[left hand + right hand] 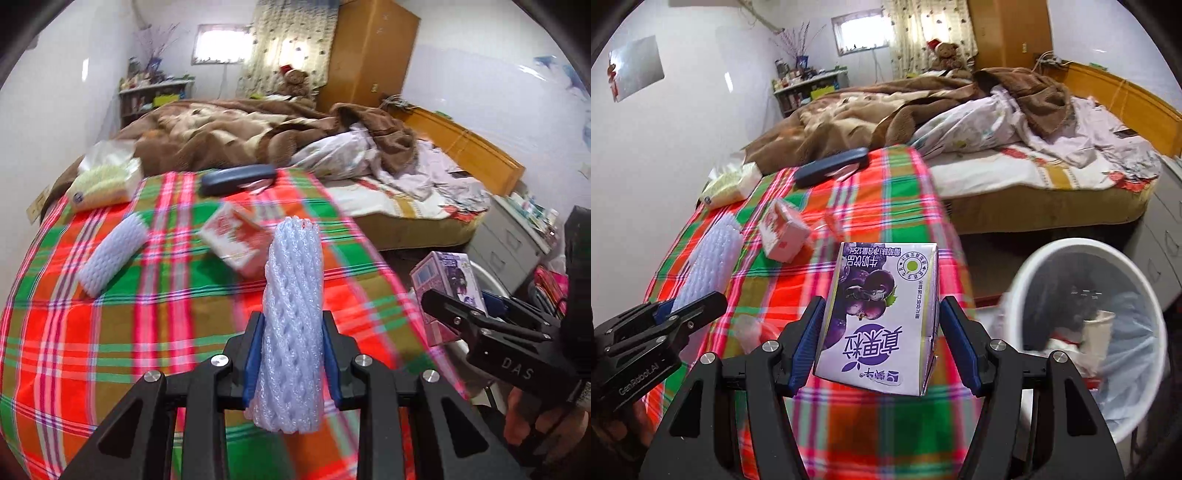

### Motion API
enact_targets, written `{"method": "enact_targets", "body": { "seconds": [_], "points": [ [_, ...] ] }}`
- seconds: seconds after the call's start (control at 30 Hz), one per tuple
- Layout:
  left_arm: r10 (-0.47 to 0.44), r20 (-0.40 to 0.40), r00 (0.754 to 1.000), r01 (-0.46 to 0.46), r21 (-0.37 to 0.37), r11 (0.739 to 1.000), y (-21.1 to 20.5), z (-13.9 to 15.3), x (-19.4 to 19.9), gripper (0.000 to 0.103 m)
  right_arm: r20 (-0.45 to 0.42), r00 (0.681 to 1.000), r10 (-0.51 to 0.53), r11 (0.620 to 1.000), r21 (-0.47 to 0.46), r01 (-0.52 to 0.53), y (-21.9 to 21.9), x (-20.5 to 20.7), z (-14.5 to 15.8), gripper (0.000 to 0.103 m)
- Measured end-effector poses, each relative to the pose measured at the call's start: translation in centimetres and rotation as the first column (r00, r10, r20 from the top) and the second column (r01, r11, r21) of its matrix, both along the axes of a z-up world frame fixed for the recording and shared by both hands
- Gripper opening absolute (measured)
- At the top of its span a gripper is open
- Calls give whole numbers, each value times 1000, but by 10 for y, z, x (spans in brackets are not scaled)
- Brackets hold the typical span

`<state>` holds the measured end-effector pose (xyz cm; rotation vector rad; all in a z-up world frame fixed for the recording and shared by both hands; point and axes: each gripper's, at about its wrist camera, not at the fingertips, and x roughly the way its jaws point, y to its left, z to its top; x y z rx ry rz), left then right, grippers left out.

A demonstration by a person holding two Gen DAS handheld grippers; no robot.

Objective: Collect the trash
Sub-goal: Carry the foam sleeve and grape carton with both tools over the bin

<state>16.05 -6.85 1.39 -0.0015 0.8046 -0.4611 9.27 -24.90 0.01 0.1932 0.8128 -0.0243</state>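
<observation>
Left gripper (291, 354) is clamped on a white foam net sleeve (293, 325) at center frame; right gripper (882, 343) pinches a purple drink carton (879, 317), with the white bin (1082, 332) at lower right.

Your plaid table (110, 332) smeared by motion blur near the foam sleeve (293, 325), red carton (236, 236) print unreadable, bin (1071, 251) contents dark and unclear, far shelf (809, 88) clutter too small to tell, your right hand (539, 424) cut off at the edge.

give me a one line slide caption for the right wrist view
Right tongs grip a purple milk drink carton over the plaid tablecloth, beside the lined white trash bin.
</observation>
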Motion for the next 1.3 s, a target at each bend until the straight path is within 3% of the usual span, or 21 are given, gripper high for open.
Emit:
{"method": "enact_targets", "body": {
  "seconds": [0.37, 0.77, 1.1, 1.3],
  "points": [
    [-153, 51, 987, 152, 18, 988, -91, 14, -41, 30, 54, 988, -148, 989, -17, 149, -72, -45, 13, 64],
    [-298, 38, 954, 297, 43, 954, -173, 6, -67, 30, 29, 958, -285, 958, -25, 285, -134, -71, 2, 64],
    [-367, -29, 930, 368, 59, 928, -223, -21, -59, 30, -61, 956, -287, 958, -31, 286, -165, -64, -28, 64],
    [-381, -56, 923, 384, 49, 922, -238, -31, -52, 30, -70, 960, -273, 962, -19, 272, -174, -67, -36, 65]
  ]
}}
